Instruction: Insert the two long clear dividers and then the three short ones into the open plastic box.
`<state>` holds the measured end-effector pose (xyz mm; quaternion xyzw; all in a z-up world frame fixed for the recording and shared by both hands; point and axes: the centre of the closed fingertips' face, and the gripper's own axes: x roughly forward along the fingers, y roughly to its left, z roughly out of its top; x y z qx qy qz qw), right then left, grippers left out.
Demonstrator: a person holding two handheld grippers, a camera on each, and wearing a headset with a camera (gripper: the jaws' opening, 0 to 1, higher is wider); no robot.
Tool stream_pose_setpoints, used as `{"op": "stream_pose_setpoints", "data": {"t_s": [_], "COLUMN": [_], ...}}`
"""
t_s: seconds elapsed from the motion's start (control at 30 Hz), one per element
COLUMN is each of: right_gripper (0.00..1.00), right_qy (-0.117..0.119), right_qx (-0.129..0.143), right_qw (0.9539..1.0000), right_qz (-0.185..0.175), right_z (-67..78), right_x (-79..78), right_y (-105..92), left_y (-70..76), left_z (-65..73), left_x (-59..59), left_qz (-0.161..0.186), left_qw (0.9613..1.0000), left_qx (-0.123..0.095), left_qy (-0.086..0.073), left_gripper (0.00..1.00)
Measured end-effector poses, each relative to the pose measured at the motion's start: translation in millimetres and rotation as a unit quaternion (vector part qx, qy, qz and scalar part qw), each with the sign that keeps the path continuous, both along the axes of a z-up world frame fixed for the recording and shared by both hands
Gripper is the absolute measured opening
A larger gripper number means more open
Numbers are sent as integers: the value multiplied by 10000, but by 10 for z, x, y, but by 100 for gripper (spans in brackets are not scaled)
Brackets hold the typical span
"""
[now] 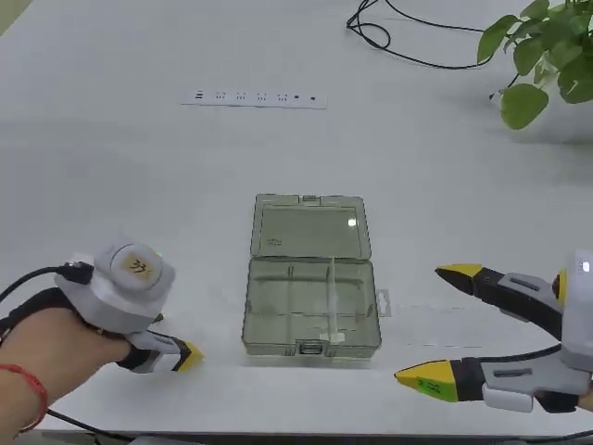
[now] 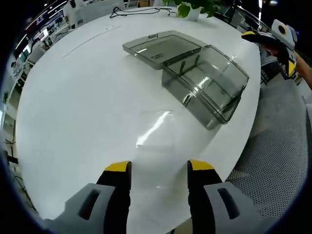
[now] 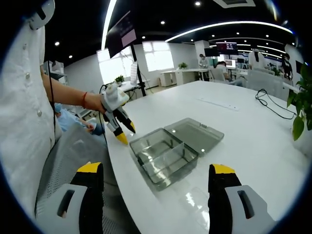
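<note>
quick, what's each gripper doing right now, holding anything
Left gripper: open, holding nothing.
Right gripper: open wide, holding nothing.

Desk (image 1: 111, 204): bare top lay open left, right and in front of the plastic box (image 1: 311, 320).
Box: top open, lid (image 1: 310, 227) flat behind it; one clear divider (image 1: 331, 301) stood inside, front to back, splitting the room.
Flat clear piece (image 2: 156, 127): on the desk just ahead of the left gripper (image 2: 158, 168).
Power strip (image 1: 255, 97), cable (image 1: 368, 34), plant (image 1: 547, 56): far side, well apart from the box.

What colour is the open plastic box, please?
The box is a translucent smoky grey-green, seen best in the head view.
</note>
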<state>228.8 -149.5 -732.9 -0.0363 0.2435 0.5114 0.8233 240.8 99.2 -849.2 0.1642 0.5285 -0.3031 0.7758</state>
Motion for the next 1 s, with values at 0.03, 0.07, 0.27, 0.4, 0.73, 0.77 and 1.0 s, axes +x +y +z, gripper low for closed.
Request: {"op": "stream_pose_setpoints", "data": {"t_s": [0.03, 0.07, 0.27, 0.4, 0.73, 0.77, 1.0], "right_gripper": [89, 89, 89, 89, 88, 88, 88], "right_qy": [-5, 2, -10, -29, -58, -50, -22], "right_qx": [-3, -8, -7, -8, -24, -14, -42], "right_qw": [10000, 10000, 10000, 10000, 9999, 9999, 9999], "right_qz": [-1, -6, -40, -74, -90, -91, -105], "right_z": [-4, -3, -3, 17, 22, 22, 4], "right_x": [-1, -8, -19, -7, -10, -14, -28], "right_y": [-3, -2, -15, -22, -17, -15, -12], "left_y": [4, 6, 27, 32, 48, 50, 54], "left_z": [-3, -5, -19, -21, -8, -11, -8], "left_x": [8, 14, 18, 14, 25, 29, 31], "left_qz": [4, 6, -126, -75, -87, -66, -9], "left_qw": [10000, 10000, 9993, 9992, 9994, 9995, 9997], "left_qx": [10, 26, 355, 382, 331, 317, 215], "left_qy": [-6, -12, -75, -52, 27, 49, 115], "left_gripper": [44, 43, 36, 35, 32, 32, 31]}}
